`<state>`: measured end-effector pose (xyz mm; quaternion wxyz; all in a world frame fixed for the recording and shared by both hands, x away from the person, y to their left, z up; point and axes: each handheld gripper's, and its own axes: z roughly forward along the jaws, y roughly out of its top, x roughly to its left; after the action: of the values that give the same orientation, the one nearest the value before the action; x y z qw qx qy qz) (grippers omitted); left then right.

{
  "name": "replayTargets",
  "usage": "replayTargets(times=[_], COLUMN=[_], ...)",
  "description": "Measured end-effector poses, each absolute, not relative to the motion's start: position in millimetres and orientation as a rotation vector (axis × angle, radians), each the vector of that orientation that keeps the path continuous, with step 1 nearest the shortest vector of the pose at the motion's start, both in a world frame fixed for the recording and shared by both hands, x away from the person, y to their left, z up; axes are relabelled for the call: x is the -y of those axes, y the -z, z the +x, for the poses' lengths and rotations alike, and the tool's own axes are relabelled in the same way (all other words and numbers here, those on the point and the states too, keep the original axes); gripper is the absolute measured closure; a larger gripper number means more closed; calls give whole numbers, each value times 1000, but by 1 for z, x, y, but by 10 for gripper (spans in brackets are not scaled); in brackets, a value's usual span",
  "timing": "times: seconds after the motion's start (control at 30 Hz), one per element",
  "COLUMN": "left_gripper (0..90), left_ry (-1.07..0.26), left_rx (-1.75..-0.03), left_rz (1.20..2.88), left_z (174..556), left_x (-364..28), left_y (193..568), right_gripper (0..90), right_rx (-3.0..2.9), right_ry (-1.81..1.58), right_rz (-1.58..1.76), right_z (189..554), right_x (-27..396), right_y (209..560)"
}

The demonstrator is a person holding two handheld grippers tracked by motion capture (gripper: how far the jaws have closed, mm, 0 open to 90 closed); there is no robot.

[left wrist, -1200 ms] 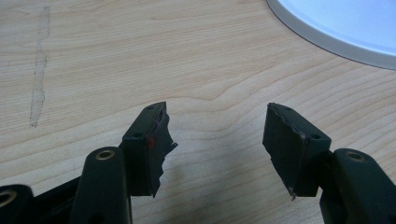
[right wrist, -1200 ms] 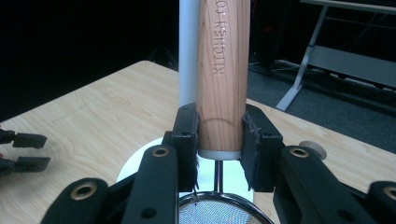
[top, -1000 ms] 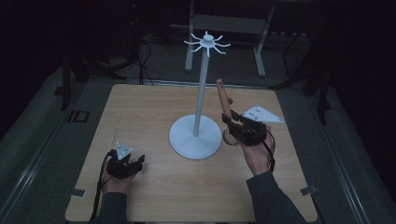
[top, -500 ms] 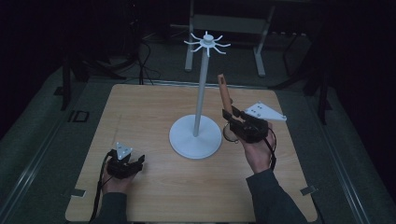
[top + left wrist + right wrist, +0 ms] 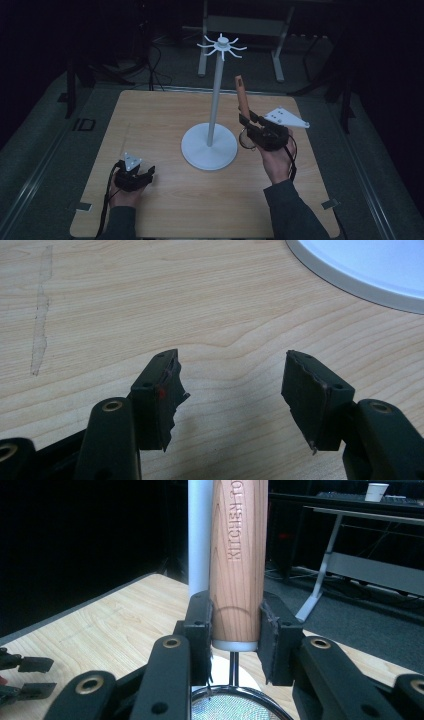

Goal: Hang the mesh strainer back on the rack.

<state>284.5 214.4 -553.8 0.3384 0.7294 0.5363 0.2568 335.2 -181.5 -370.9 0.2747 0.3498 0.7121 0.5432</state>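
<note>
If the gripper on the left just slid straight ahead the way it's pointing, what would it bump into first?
Probably the round white base of the stand. The left gripper has its jaws open over bare table, and the base's rim sits ahead and a little to the right, so it might only clip the edge; depth is hard to judge.

You have two grippers [image 5: 145,174] [image 5: 243,119], one white stand [image 5: 210,145], one strainer with a wooden handle [image 5: 241,95], and one table [image 5: 150,120].

Dim lab or office workroom

Past the right gripper [image 5: 234,630], dark desks [image 5: 350,510] carry a keyboard and paper cup [image 5: 376,491] (metal-legged), with cables [image 5: 150,60] across grey floor beyond the wooden table [image 5: 150,125].
</note>
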Motion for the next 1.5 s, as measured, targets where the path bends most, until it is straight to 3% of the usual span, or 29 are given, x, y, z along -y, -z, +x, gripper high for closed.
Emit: replayTargets(times=[1.5], left_gripper=[406], left_ry=[-668], left_rx=[-1399], left_rz=[1898], left_z=[285], left_x=[-215], left_y=[554], right_gripper=[695], right_rx=[-1837], right_ry=[-1523], right_rz=[934], right_z=[334], right_x=[184], right_y=[357])
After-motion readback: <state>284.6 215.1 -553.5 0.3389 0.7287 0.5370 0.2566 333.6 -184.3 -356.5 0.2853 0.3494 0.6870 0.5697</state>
